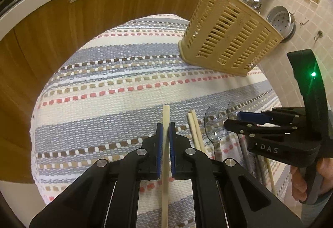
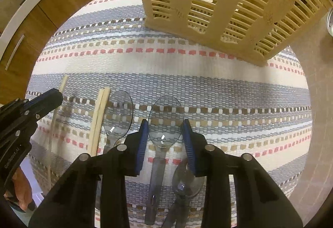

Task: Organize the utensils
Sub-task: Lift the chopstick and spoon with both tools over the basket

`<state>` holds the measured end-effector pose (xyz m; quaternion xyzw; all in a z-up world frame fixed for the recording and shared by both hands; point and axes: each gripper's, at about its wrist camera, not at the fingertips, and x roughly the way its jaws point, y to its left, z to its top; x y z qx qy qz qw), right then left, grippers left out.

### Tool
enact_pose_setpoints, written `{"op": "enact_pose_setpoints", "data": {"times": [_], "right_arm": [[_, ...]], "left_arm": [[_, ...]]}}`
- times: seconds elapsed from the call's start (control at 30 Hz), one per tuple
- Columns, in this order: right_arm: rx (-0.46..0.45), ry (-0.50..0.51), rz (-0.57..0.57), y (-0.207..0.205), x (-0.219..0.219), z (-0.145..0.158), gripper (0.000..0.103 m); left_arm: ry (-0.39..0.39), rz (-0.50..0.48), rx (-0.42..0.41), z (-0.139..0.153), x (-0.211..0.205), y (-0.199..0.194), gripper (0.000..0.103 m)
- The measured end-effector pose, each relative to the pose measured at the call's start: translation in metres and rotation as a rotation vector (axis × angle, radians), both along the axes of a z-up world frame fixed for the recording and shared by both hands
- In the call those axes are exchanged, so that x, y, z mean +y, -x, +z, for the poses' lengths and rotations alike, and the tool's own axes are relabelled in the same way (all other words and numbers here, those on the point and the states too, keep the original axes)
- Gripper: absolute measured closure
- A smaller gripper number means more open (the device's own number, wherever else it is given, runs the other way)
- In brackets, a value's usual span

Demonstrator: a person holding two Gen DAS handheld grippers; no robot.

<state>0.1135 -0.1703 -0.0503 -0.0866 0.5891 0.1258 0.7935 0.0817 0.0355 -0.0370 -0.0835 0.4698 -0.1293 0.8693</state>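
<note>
Your left gripper (image 1: 166, 130) is clamped on a single pale chopstick (image 1: 165, 157), a slim, squared wooden stick pinched between the two blue ribbed pads (image 1: 159, 144); its blunt end pokes out just past the fingertips and the rest runs back under the black, bolted gripper body. Beneath it lies a woven striped cloth (image 1: 108, 86), coarse in texture, with bands of grey-blue and cream broken by dashed rows of pink, brown and tan. Just to the right of that gripper, a pair of chopsticks (image 1: 194, 130) lies side by side on the cloth, touching one another. Your right gripper (image 2: 165, 136) stands open, its blue pads spread to either side of a clear plastic spoon (image 2: 164, 122); the smooth oval bowl sits between the fingertips and the flat smoky handle runs back toward you, and you cannot tell from these views whether the pads touch it. A second clear spoon (image 2: 119, 113) lies just left of it, beside the paired chopsticks, and a third clear spoon (image 2: 187, 182) lies near the right pad, partly hidden. Beyond both grippers, at the far side of the cloth, stands a beige plastic utensil basket (image 2: 218, 11) with slatted, ladder-like walls, well apart from the utensils.
</note>
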Motion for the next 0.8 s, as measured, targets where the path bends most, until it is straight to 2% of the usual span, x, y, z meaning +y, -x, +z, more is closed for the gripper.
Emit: {"op": "enact_pose_setpoints", "data": {"times": [0.2, 0.33, 0.6, 0.8], "right_arm": [[-0.029, -0.043, 0.008, 0.004, -0.009, 0.004, 0.073], [-0.078, -0.082, 0.010, 0.018, -0.026, 0.022, 0.073], [-0.172, -0.206, -0.009, 0.039, -0.059, 0.063, 0.073], [-0.308, -0.289, -0.018, 0.043, -0.074, 0.113, 0.073]], "left_arm": [[0.022, 0.004, -0.030, 0.006, 0.000, 0.002, 0.099], [0.043, 0.004, -0.078, 0.019, 0.000, 0.007, 0.099], [0.105, 0.005, -0.206, 0.058, -0.009, 0.018, 0.099], [0.164, -0.010, -0.354, 0.106, -0.017, 0.014, 0.099]]}}
